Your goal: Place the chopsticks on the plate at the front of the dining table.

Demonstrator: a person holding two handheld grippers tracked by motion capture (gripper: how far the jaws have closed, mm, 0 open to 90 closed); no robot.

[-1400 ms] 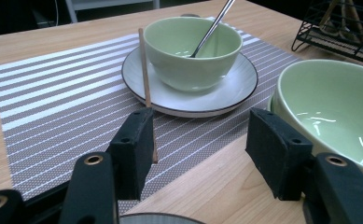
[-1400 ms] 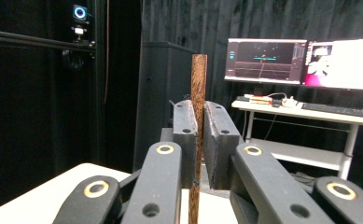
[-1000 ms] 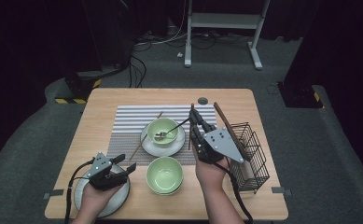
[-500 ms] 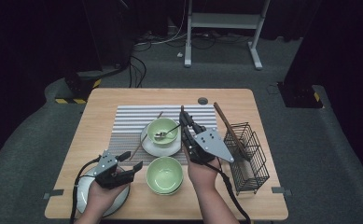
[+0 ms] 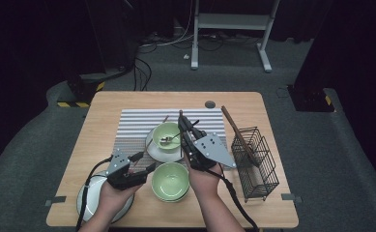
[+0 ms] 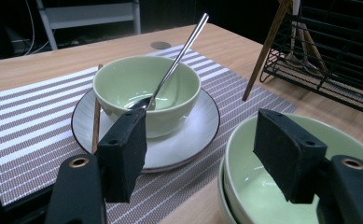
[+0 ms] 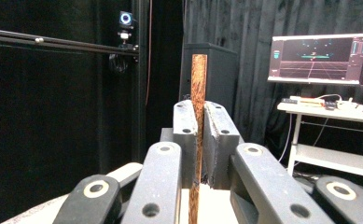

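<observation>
Nearest us, the left gripper (image 5: 139,164) hangs over the white plate (image 5: 91,203), spread with nothing between its pads; its jaws have just been opening. Beside it sit the stacked green bowls (image 5: 170,181). The right gripper (image 5: 181,126) is pinching a brown chopstick (image 7: 197,121), jaws pressed tight on it, above the far bowl (image 5: 166,135) with its spoon (image 6: 177,58). At the worktop's (image 5: 108,104) right stands the wire rack (image 5: 255,162).

Left gripper (image 5: 143,162) drifts off white plate (image 5: 91,203) toward stacked green bowls (image 5: 170,181), jaws just opening, nothing between. Right gripper (image 5: 181,121), clamping chopstick (image 7: 198,116), shifts from wire rack (image 5: 255,162) to over bowl with spoon (image 5: 166,135).
</observation>
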